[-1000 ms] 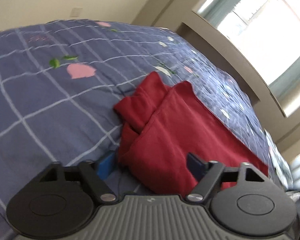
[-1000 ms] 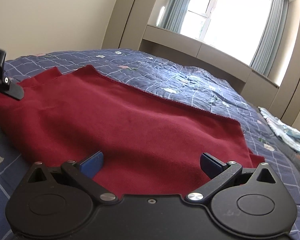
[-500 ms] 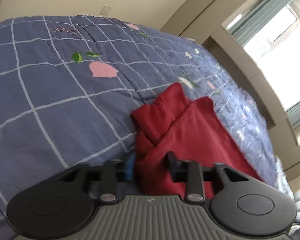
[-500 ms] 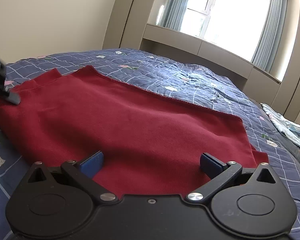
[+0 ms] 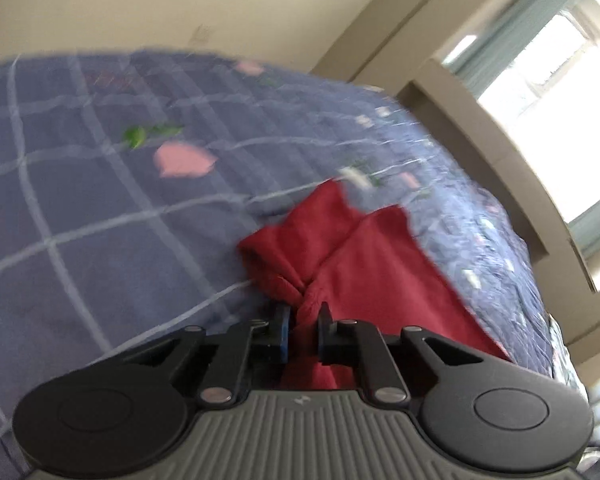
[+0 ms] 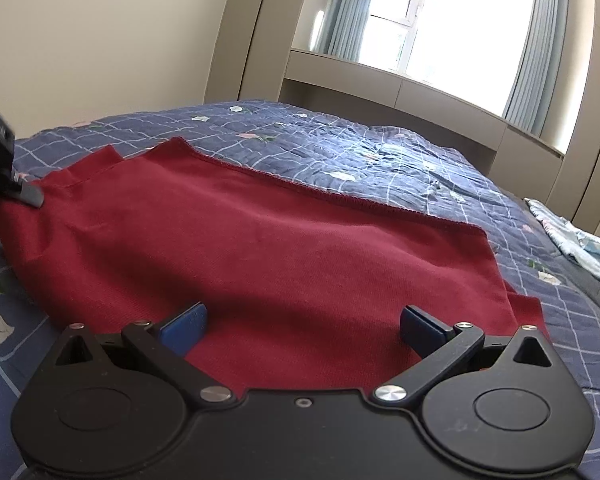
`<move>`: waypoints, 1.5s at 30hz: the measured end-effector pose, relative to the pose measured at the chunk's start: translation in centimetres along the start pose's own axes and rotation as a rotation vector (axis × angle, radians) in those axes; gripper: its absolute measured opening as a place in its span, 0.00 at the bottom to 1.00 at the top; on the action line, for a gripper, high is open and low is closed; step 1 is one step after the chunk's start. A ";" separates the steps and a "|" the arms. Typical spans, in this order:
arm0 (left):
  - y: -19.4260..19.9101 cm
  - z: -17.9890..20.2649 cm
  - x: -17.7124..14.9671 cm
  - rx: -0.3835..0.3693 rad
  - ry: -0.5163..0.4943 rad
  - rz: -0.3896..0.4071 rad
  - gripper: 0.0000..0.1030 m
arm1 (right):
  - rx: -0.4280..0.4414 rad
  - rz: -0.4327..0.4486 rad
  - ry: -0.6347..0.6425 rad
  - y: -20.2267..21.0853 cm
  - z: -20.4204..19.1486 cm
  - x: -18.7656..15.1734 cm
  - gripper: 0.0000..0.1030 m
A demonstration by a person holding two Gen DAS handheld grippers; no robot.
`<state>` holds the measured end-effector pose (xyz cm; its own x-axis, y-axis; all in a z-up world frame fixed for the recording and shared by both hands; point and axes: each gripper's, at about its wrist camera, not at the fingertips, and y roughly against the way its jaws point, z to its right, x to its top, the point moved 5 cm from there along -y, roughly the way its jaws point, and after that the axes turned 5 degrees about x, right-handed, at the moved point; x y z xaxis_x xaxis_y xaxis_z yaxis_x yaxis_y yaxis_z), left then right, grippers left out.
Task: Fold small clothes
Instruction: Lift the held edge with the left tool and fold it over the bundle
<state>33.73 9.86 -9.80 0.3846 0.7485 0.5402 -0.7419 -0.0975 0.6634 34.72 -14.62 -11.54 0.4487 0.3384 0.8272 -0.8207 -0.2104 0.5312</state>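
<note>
A dark red garment [image 6: 260, 248] lies spread on the blue checked bedspread [image 6: 380, 160]. In the left wrist view my left gripper [image 5: 302, 330] is shut on a bunched corner of the red garment [image 5: 364, 264], which puckers at the pinch. In the right wrist view my right gripper [image 6: 300, 324] is open, its blue fingertips [image 6: 184, 322] resting over the near edge of the garment with cloth between them. The left gripper also shows at the far left of the right wrist view [image 6: 4, 176], at the garment's corner.
The bedspread [image 5: 100, 208] has pink and green flower prints. A light blue cloth [image 6: 580, 248] lies at the bed's right edge. A wardrobe, a window ledge and curtains stand behind the bed.
My left gripper has closed from wide open onto the corner of the red garment and the view has shifted with motion blur. My right gripper has stayed open, almost still.
</note>
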 end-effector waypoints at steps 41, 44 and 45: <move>7.5 23.3 -22.3 -0.441 -1.107 -0.104 0.42 | -0.139 0.042 -0.534 14.6 22.6 -10.0 0.99; 7.9 22.9 -22.9 -0.447 -1.117 -0.111 0.42 | -0.080 0.068 -0.567 12.9 24.0 -8.0 0.99; 8.0 22.8 -23.2 -0.439 -1.127 -0.104 0.42 | -0.049 0.077 -0.570 12.2 24.4 -7.3 0.99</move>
<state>31.38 -23.23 -5.20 0.5531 -0.2717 0.7875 -0.7183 0.3233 0.6161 30.04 -42.01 -6.59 0.4957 -0.2267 0.8384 -0.8678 -0.1674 0.4678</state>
